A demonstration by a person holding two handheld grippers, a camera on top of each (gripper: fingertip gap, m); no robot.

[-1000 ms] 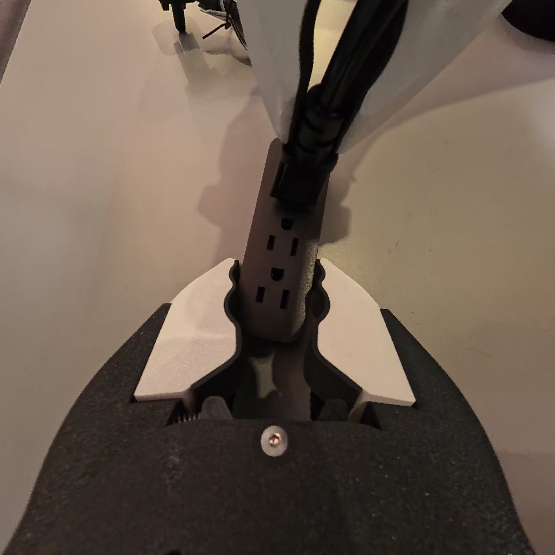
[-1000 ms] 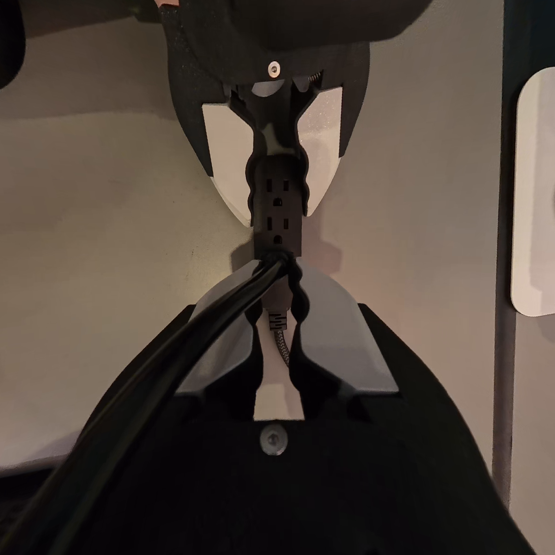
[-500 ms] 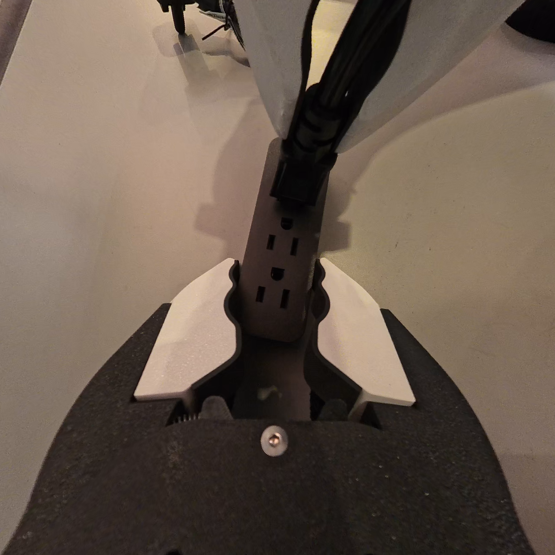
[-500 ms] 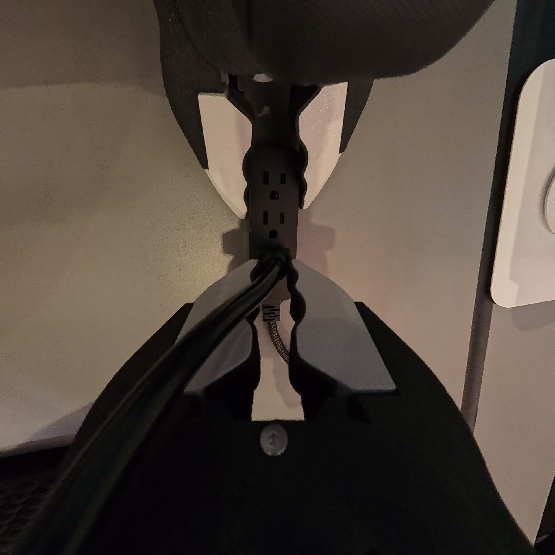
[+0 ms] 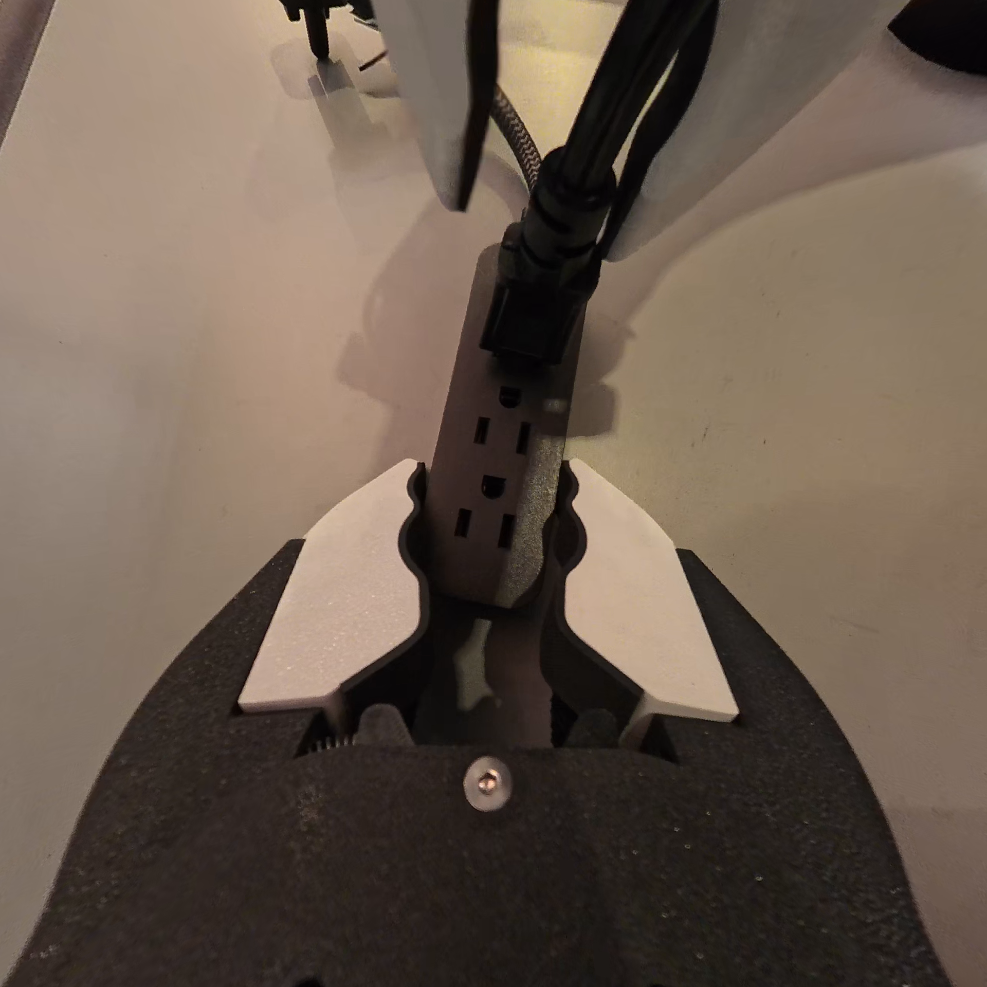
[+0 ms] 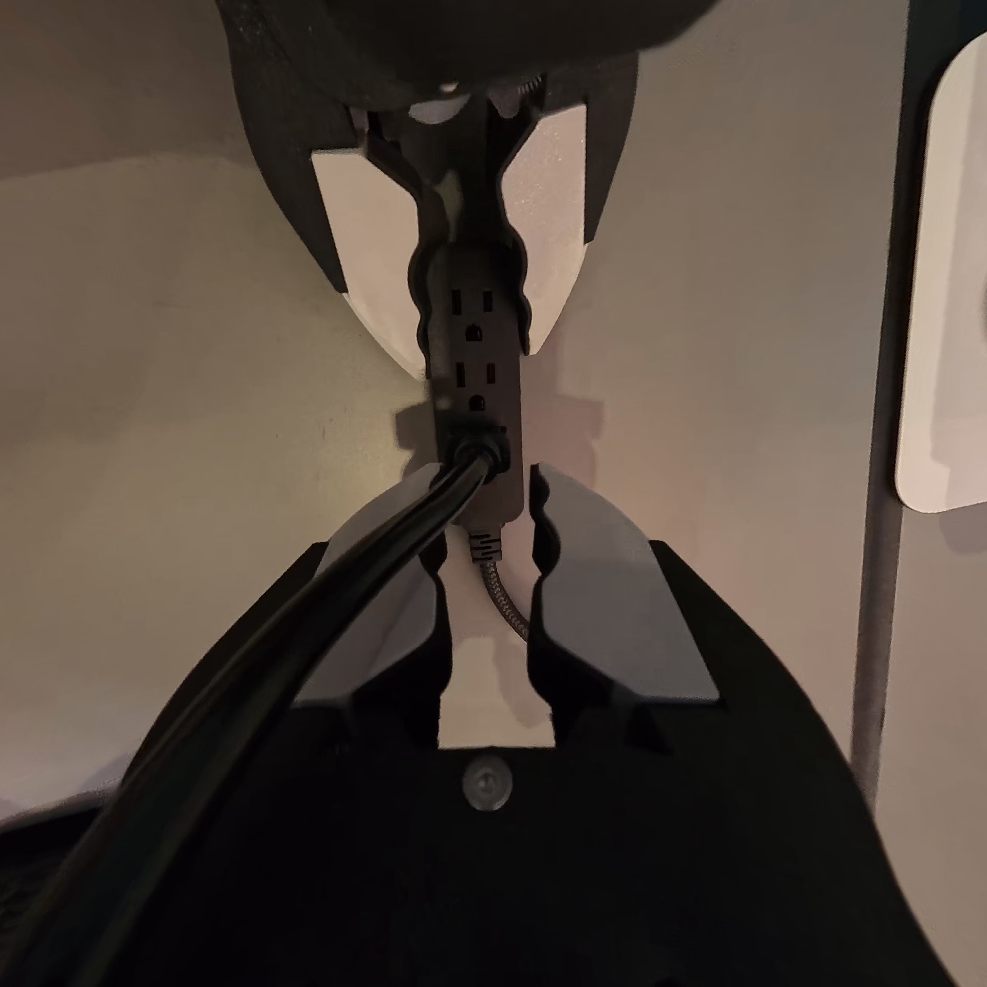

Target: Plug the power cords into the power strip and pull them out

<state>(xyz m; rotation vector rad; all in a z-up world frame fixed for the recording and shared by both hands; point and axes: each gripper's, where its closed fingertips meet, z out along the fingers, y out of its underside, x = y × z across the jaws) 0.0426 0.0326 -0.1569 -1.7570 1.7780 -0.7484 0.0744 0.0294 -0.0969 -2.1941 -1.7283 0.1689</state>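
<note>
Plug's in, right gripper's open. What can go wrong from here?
1. The black cord drapes over a finger of the right gripper. Backing away could snag it and tug the plug.
2. The left gripper clamps only one end of the power strip, so pulling the plug may pivot it.
</note>
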